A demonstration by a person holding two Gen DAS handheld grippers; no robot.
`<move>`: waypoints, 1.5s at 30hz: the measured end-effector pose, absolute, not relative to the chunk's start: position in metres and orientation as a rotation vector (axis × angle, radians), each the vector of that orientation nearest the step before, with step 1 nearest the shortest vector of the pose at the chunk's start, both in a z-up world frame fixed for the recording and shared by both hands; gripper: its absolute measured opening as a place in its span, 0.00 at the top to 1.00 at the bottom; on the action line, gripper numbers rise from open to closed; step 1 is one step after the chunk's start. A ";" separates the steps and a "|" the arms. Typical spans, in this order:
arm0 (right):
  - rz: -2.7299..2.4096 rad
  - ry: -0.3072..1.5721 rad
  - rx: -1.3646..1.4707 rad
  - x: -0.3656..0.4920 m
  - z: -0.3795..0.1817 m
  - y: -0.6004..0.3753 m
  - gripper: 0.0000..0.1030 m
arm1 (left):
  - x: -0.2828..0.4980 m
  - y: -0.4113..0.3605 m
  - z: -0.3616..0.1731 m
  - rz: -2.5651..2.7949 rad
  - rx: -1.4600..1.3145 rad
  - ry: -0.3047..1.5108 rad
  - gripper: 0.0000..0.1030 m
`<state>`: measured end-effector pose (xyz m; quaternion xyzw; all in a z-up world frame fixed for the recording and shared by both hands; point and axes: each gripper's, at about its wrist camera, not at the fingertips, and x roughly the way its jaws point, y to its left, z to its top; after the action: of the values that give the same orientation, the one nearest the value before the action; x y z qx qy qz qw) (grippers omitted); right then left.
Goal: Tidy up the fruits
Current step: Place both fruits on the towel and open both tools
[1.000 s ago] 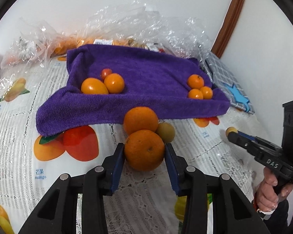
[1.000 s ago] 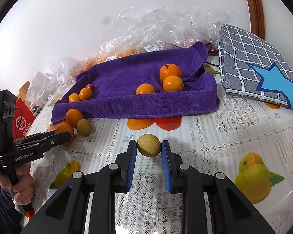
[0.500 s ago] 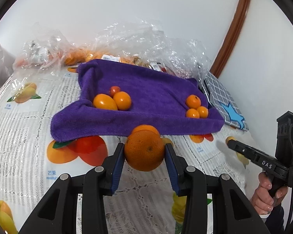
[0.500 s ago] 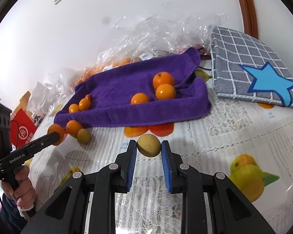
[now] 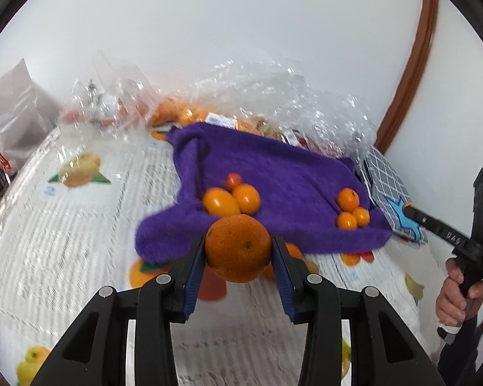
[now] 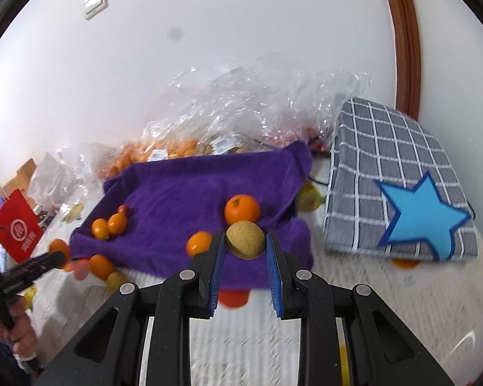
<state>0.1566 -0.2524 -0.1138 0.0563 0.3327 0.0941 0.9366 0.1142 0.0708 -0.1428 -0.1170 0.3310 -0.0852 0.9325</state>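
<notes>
White wall, fruit-print tablecloth [image 5: 64,225] — left claw [image 5: 238,251] clamps orange [image 5: 237,247], right claw [image 6: 245,244] yellowish fruit [image 6: 244,239].

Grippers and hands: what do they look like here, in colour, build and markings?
Both grippers, left and right, are black with blue-padded fingers and silver rivets. The right one's side reads "DAS" in white. The bare right hand grips a black handle with a dark cable.

Counted: one purple towel [image 5: 273,173]; six fruits on the towel [image 5: 246,197]; one orange [image 5: 238,252] and one yellow-green fruit [image 6: 244,239] between jaws.
</notes>
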 end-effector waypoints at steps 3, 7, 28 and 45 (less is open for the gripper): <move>0.186 0.698 0.092 0.175 -0.120 -0.253 0.75 | 0.125 0.073 -0.132 -0.163 -0.233 0.665 0.62; 0.178 0.747 0.090 0.196 -0.139 -0.255 0.75 | 0.142 0.070 -0.120 -0.153 -0.216 0.659 0.62; 0.164 0.799 0.125 0.210 -0.163 -0.253 0.75 | 0.247 -0.004 -0.148 -0.158 -0.169 0.821 0.62; 0.178 0.790 0.107 0.209 -0.164 -0.252 0.75 | 0.263 -0.022 -0.167 -0.138 -0.068 0.904 0.62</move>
<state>0.2092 -0.2521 -0.1640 0.0520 0.3843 0.0867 0.9177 0.2631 -0.0224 -0.1666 -0.0329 0.4362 -0.0664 0.8968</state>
